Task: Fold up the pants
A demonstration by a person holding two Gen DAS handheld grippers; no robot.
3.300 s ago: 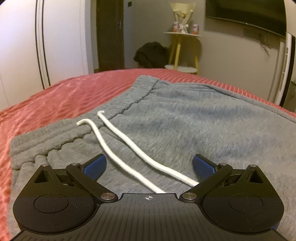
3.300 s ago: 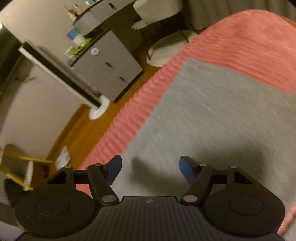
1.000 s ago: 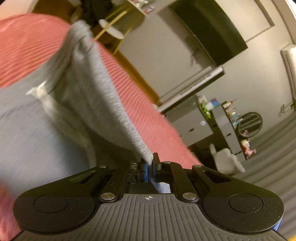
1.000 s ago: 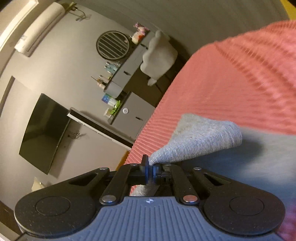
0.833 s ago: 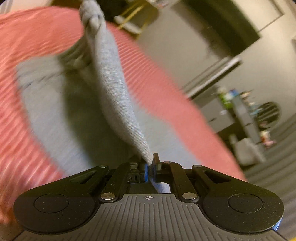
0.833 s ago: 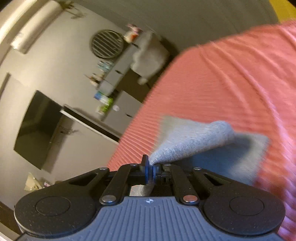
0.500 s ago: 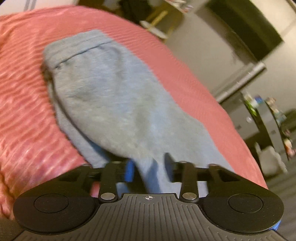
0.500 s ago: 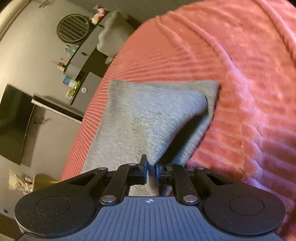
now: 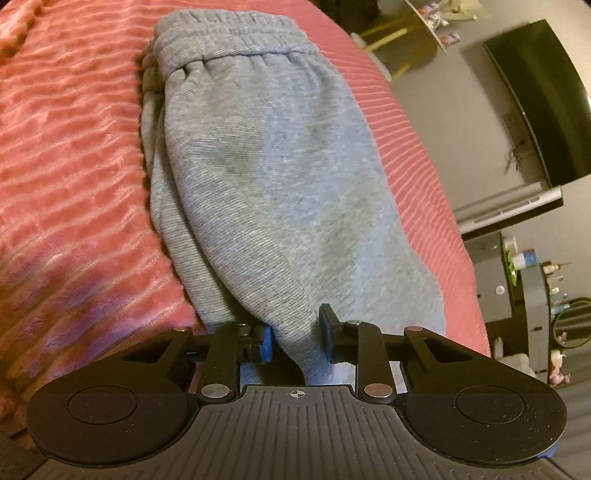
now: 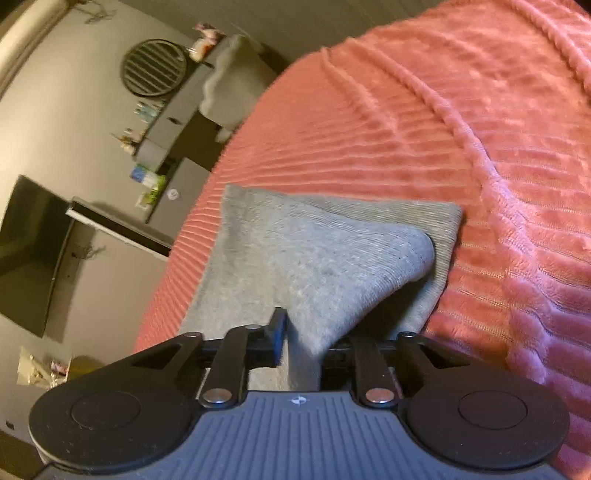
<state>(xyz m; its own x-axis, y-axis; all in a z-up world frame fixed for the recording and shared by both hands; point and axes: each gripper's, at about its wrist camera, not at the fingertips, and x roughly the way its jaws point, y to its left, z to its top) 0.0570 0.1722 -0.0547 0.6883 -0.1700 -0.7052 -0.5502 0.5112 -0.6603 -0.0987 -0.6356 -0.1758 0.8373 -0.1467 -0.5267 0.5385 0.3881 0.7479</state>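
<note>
The grey sweatpants (image 9: pixel 266 177) lie folded lengthwise on the pink ribbed bedspread (image 9: pixel 66 177), waistband at the far end. My left gripper (image 9: pixel 295 334) is open, its pads apart on either side of a fold of grey fabric that rests between them. In the right wrist view the leg end of the pants (image 10: pixel 314 258) lies on the bedspread (image 10: pixel 480 147) with the upper layer's corner turned over. My right gripper (image 10: pixel 306 338) is open, and a fold of fabric lies loose between its pads, hiding the right pad.
The bed edge runs along the right of the pants (image 9: pixel 443 221). Beyond it stand a wall TV (image 9: pixel 539 99), a grey dresser (image 10: pixel 173 125) with small items, a round mirror (image 10: pixel 155 68) and a yellow side table (image 9: pixel 406 33).
Both grippers carried the lifted pants edge over and down onto the other half, then opened. The pants now lie folded in half lengthwise, and the fabric sits loose between the pads.
</note>
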